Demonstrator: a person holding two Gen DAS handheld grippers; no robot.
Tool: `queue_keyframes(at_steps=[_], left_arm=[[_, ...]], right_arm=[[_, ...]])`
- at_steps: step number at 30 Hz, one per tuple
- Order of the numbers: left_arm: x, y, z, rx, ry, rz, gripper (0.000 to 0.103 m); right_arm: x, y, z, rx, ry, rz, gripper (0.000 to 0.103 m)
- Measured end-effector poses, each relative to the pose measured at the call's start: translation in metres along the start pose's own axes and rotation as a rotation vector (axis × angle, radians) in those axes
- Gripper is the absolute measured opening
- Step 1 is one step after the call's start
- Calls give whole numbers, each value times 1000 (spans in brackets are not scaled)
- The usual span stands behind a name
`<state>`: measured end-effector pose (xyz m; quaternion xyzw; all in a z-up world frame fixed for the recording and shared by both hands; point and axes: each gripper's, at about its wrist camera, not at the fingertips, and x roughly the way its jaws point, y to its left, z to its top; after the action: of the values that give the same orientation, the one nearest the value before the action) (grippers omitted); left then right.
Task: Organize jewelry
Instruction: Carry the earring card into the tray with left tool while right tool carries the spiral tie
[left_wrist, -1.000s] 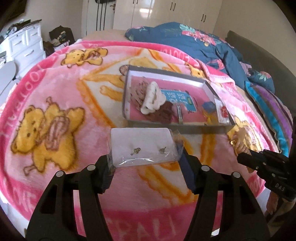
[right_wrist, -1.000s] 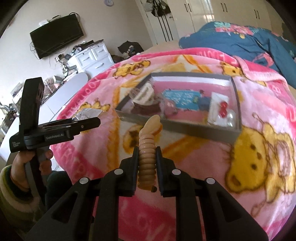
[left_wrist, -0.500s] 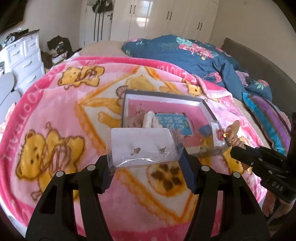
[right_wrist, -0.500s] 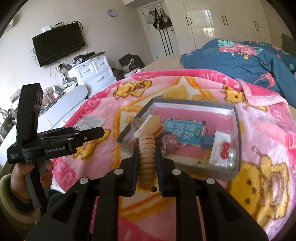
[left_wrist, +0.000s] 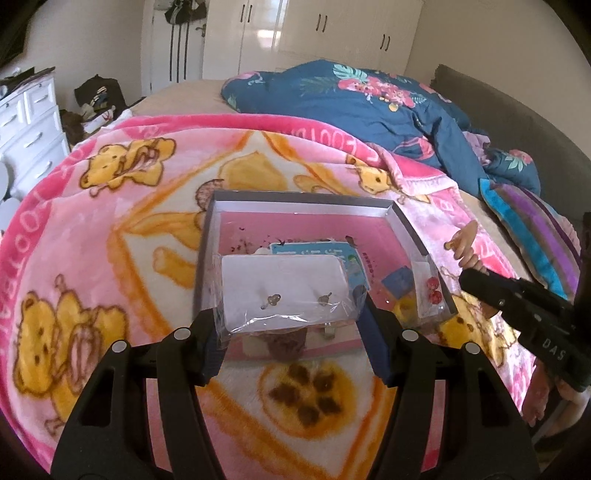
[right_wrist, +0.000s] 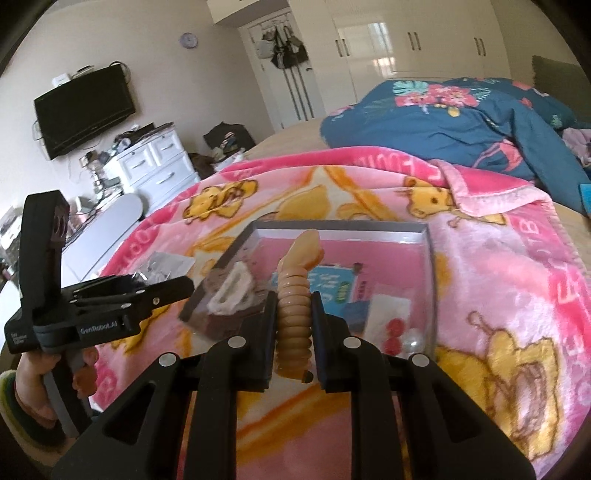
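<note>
Earring card: white card (left_wrist: 282, 286) in a clear plastic sleeve, two small earrings pinned on it; held above the near end of the grey box, in front of the left wrist camera.
Left claw: (left_wrist: 291, 325) partly open, its two pads pressing the side edges of the sleeved card.
Beige clip: ribbed beige hair clip (right_wrist: 295, 314), upright, its rounded tip over the grey box.
Right claw: (right_wrist: 294, 338) closed tight on the clip's ribbed lower part.
Grey box: shallow open box (left_wrist: 303, 197) with a pink floor, lying on the pink bear blanket (left_wrist: 110, 229) on the bed.
Inside the box: blue printed card (right_wrist: 327, 284) near the middle; small packet with red beads (left_wrist: 432, 290) at its right end; white and brown hair pieces (right_wrist: 231, 291) at its left end.
Beyond the box: dark blue floral quilt (left_wrist: 369, 99), bunched at the far side of the bed.
</note>
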<state>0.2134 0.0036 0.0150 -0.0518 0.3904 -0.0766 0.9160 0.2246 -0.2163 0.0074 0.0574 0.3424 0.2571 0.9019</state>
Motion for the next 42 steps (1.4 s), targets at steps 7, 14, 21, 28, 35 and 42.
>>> queue_keyframes(at_steps=[7, 14, 21, 28, 35, 42], left_arm=[[23, -14, 0, 29, 31, -8, 54], [45, -13, -1, 39, 69, 12, 54], [55, -6, -1, 28, 84, 19, 54], [61, -1, -2, 18, 98, 21, 55], [67, 4, -6, 12, 119, 22, 55], [69, 5, -8, 9, 124, 22, 55]], right_arm=[[9, -21, 4, 31, 6, -32, 17], [24, -27, -2, 40, 34, -31, 17], [41, -25, -6, 34, 63, -24, 17], [61, -17, -10, 14, 100, -12, 17], [81, -10, -13, 6, 137, 0, 17], [86, -11, -16, 9, 146, -5, 19]])
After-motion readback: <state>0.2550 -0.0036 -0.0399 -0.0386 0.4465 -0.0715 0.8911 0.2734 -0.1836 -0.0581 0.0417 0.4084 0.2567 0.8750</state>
